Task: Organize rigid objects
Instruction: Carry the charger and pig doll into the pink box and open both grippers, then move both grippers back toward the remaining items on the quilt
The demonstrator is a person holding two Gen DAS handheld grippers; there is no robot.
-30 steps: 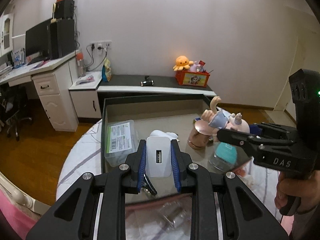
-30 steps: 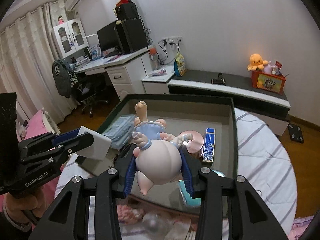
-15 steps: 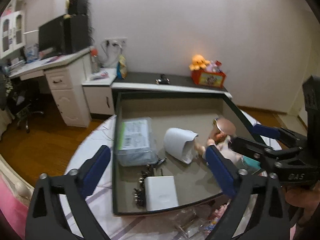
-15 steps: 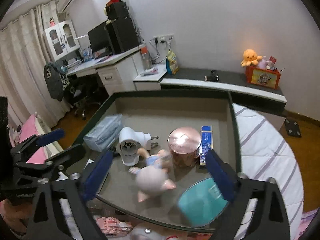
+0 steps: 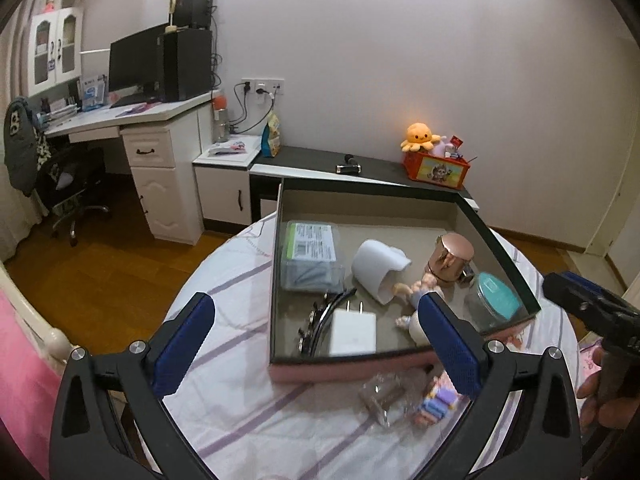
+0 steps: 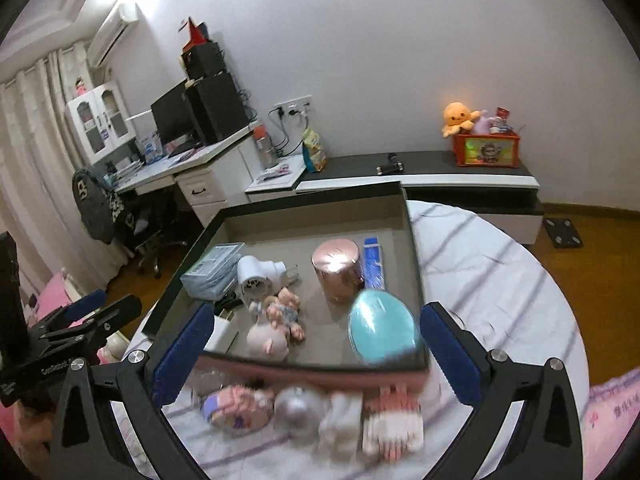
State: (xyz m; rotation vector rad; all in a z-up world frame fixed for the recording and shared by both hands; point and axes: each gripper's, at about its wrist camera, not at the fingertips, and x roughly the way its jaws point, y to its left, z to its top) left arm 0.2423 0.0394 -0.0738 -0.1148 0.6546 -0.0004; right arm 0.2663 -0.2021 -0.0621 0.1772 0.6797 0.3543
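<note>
White charger (image 5: pixel 353 331) lies flat at the tray's (image 5: pixel 404 193) lower middle; pink pig doll (image 6: pixel 276 330) lies beside it, centre frame.

Each black tool (image 5: pixel 316 342) has blue pads (image 5: pixel 450 346) and silver screws (image 5: pixel 137 347)

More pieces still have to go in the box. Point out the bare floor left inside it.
The box is bare along its far wall, behind the packet, white adapter and copper tin. A smaller gap lies between the doll and teal lid. The near left corner is crowded with the charger and clips.
</note>
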